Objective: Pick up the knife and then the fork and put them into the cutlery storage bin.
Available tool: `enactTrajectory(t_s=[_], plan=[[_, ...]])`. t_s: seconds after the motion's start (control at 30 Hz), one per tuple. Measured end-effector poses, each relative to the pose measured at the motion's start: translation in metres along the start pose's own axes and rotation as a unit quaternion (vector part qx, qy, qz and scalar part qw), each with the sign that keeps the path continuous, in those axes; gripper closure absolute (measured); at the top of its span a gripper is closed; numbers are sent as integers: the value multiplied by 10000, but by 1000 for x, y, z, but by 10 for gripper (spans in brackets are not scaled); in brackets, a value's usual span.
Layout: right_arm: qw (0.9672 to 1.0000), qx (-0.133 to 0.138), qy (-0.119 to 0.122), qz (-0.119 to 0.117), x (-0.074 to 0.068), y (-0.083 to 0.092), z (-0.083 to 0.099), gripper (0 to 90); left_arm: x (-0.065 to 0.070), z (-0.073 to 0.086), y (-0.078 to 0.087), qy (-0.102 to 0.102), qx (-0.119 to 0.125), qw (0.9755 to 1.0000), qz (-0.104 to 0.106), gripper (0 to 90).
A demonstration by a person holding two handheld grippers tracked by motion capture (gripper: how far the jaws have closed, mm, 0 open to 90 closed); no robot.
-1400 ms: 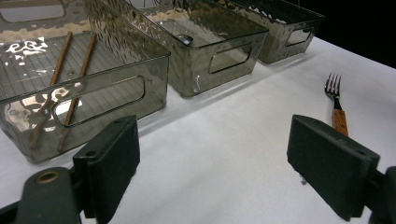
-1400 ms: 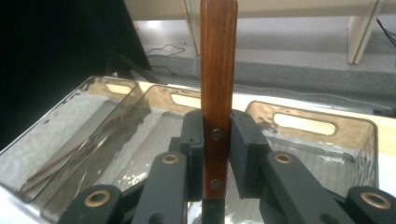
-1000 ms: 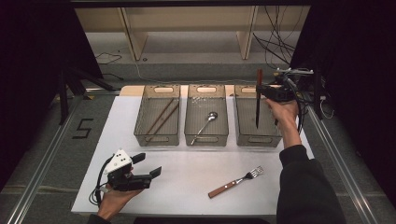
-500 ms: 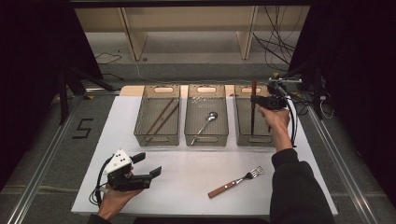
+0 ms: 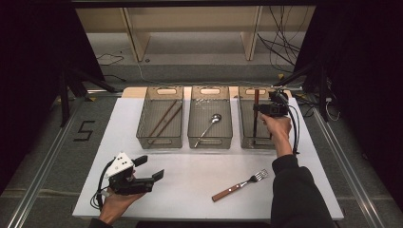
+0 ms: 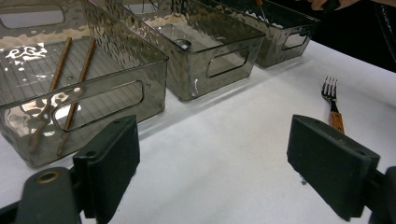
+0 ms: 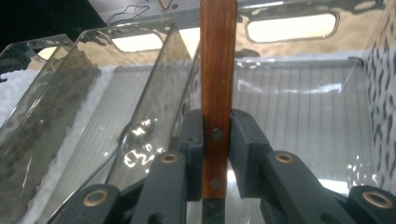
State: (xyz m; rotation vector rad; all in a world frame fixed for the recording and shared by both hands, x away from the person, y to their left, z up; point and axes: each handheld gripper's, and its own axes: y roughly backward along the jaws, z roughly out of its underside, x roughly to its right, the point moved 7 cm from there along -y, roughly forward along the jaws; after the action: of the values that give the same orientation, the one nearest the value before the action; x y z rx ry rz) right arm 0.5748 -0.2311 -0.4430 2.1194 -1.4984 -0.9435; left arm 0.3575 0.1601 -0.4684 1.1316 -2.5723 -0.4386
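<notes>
Two handheld grippers at a white table [image 5: 294, 190] with three clear bins.

My left gripper [image 5: 142, 176] rests low near the table's front edge, jaws wide apart and empty. My right gripper [image 5: 259, 110] hovers over the right bin [image 5: 247, 137], clamped on a wooden-handled knife [image 7: 216, 93] held upright; its blade is hard to make out.

A: What sits on the white table [image 5: 190, 185]?

B: A row of clear bins. The left bin [image 5: 160, 124] holds two chopsticks [image 5: 165, 118], lying side by side at a slant. The middle bin [image 5: 210, 124] holds a spoon [image 5: 209, 124], bowl toward the far end.

A: Anything loose?

B: A fork [image 5: 240, 184] with a wooden handle lies on the near part of the table, tines pointing up-right in the high view.
</notes>
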Motion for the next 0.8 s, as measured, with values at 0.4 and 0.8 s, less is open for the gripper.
enactTrajectory(t_s=[0.4,0.8], plan=[[9988,109,423,-209,-12,14,-4,633,-1,0,0,-2,-6,10000,-10,167],[9744,144,1925,-1153,-64,58,7,423,-1,0,0,13,-16,10000,-1,165]])
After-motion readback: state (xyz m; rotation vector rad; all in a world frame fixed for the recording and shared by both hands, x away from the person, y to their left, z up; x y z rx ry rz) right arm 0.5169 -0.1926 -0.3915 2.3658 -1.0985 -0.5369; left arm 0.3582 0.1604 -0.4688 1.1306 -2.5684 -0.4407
